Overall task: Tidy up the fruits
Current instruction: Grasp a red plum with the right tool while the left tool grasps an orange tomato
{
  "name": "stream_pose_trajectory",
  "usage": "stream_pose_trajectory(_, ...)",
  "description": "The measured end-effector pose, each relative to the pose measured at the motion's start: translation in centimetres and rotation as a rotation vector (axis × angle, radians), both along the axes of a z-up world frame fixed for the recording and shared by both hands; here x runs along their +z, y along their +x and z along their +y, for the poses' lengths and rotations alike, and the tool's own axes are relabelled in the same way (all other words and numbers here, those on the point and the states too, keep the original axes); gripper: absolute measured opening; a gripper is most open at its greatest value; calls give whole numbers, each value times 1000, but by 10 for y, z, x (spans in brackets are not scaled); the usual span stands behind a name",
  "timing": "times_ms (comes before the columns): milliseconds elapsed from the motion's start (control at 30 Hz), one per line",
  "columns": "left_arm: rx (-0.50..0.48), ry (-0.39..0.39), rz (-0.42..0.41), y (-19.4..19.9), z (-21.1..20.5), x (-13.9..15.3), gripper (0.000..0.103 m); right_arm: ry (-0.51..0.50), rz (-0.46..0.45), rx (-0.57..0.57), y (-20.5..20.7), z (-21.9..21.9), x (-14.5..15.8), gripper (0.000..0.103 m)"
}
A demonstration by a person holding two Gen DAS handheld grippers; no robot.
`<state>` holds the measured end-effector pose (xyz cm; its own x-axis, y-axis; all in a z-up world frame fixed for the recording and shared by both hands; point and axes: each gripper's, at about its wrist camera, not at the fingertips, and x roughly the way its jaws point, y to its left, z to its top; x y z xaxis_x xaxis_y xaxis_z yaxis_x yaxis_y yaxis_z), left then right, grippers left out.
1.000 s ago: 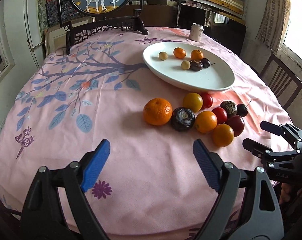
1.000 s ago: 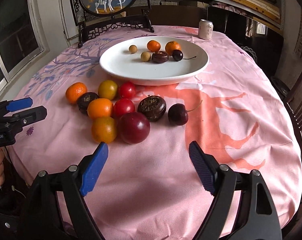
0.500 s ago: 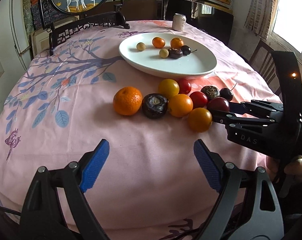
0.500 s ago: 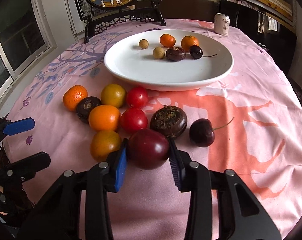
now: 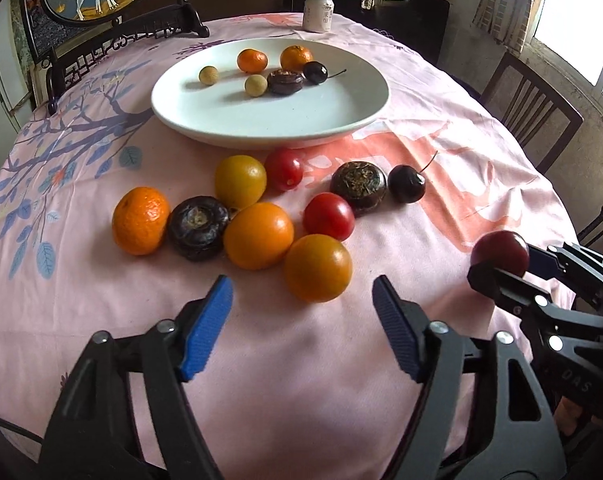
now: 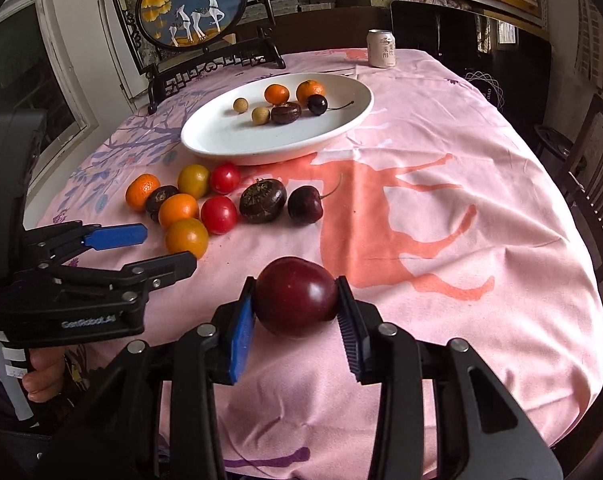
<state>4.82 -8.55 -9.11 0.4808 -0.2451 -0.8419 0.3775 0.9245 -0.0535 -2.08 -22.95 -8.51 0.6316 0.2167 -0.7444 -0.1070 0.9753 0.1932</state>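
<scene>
Closing around the nearest orange (image 5: 317, 267) is the left claw's (image 5: 301, 330) job: its jaws have just been narrowing, yet the blue pads do not touch the fruit, which lies on the tabletop (image 5: 441, 152) just ahead of them, touching a second orange (image 5: 258, 235). It should probably advance until the pads straddle the fruit's widest part, keeping clear of that neighbour so the cluster doesn't roll. To the right, the right claw (image 6: 295, 307) is clamped on a plum (image 6: 296, 295), pads pressing both sides, held above the cloth. Carry it level to the bare front of the plate (image 6: 221, 136).
</scene>
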Motion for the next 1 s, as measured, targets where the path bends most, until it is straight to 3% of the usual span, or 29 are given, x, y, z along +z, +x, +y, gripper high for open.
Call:
stream_pose_trajectory(67,12,12,23,7,-7,-6,55,13,1,-4,-1,-4,-1,39)
stream_pose_trajectory(167,23,34,14,13,-13,-11,53,17,-2,3,-4,-5,-2,39)
stream_pose_trajectory(267,20,44,7,14,-15,-10,36,19,-8,4,-7,-6,-1,39)
stream_pose_trajectory(733,45,-69,-41,-6,43,29,36,7,-4,30,2,20,6,39)
stream_pose_trajectory(867,49,-88,-79,13,65,52,36,-6,-21,60,16,29,19,39)
stream_pose_trajectory(1000,68,-69,-76,62,70,72,36,-9,-39,69,48,33,36,39)
